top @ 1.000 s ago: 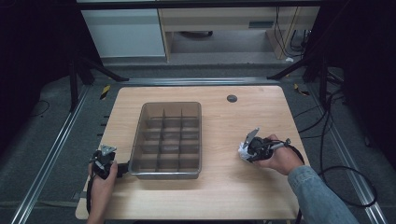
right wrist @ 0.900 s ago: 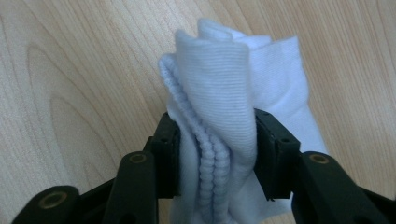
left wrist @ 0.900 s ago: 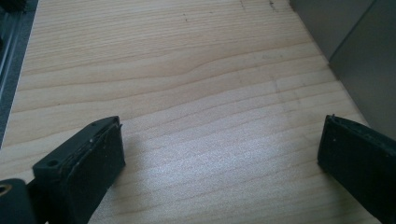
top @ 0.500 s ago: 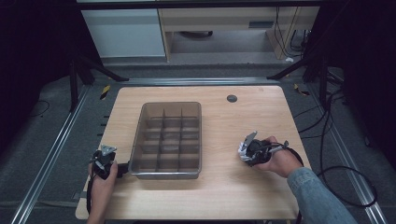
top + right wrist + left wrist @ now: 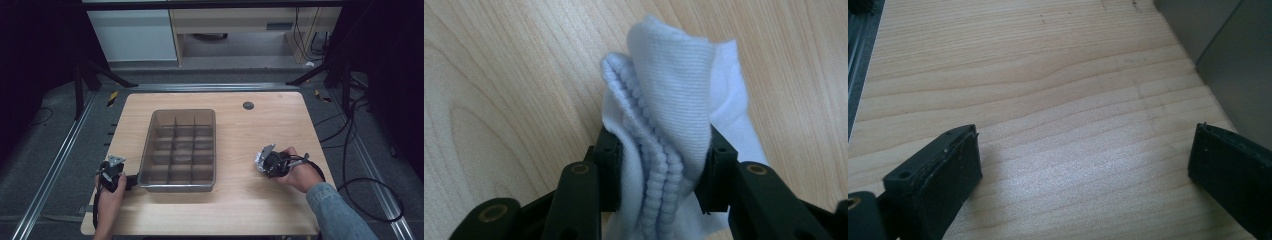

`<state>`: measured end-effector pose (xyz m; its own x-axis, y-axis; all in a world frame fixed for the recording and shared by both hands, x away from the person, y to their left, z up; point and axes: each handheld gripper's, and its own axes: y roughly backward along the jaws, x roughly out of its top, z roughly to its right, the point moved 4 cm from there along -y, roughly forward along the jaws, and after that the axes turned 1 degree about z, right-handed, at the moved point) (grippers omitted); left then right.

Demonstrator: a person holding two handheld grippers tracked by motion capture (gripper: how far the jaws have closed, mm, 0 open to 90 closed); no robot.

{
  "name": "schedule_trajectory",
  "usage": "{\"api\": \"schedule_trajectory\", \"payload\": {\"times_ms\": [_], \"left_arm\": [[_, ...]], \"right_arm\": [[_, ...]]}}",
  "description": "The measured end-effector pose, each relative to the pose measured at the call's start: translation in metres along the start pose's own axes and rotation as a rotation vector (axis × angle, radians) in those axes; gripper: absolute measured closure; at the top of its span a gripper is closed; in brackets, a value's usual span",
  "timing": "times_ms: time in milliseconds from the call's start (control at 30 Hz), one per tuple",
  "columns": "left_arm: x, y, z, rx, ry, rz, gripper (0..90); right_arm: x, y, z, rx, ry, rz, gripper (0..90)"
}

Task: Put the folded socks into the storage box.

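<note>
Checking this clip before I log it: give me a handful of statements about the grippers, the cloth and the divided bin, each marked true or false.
1. The right gripper is shut on a white sock. True.
2. The left gripper holds a sock too. False: its jaws stand wide open over bare table, with nothing between them.
3. The compartment bin stands between the two grippers in the high view. True.
4. The sock already lies in one of the bin's compartments. False: it is clamped over the table, right of the bin.
5. The left gripper is beside the bin's near left corner. True.
</note>
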<state>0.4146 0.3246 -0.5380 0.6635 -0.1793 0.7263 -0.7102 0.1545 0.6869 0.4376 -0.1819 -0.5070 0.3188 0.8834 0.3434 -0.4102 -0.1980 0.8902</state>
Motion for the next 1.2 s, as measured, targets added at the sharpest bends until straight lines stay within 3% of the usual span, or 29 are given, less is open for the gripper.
{"api": "schedule_trajectory", "payload": {"times_ms": [333,467,533,667,933,1200], "left_arm": [[0.000,0.000,0.001,-0.001,-0.002,0.000,0.0],[0.000,0.000,0.001,-0.001,-0.002,0.000,0.0],[0.000,0.000,0.001,-0.001,-0.002,0.000,0.0],[0.000,0.000,0.001,-0.001,-0.002,0.000,0.0],[0.000,0.000,0.001,-0.003,-0.003,0.000,0.0],[0.000,0.000,0.001,-0.004,-0.003,0.000,0.0]], "right_arm": [[-0.001,0.001,0.000,-0.025,-0.015,0.021,71.6],[-0.003,0.004,0.005,0.007,-0.059,0.050,72.9],[-0.003,0.009,0.012,0.023,-0.113,0.083,73.2],[0.000,0.020,0.018,0.042,-0.149,0.121,73.2],[0.013,0.033,0.022,0.073,-0.147,0.126,73.0],[0.030,0.043,0.022,0.096,-0.114,0.122,72.9]]}}
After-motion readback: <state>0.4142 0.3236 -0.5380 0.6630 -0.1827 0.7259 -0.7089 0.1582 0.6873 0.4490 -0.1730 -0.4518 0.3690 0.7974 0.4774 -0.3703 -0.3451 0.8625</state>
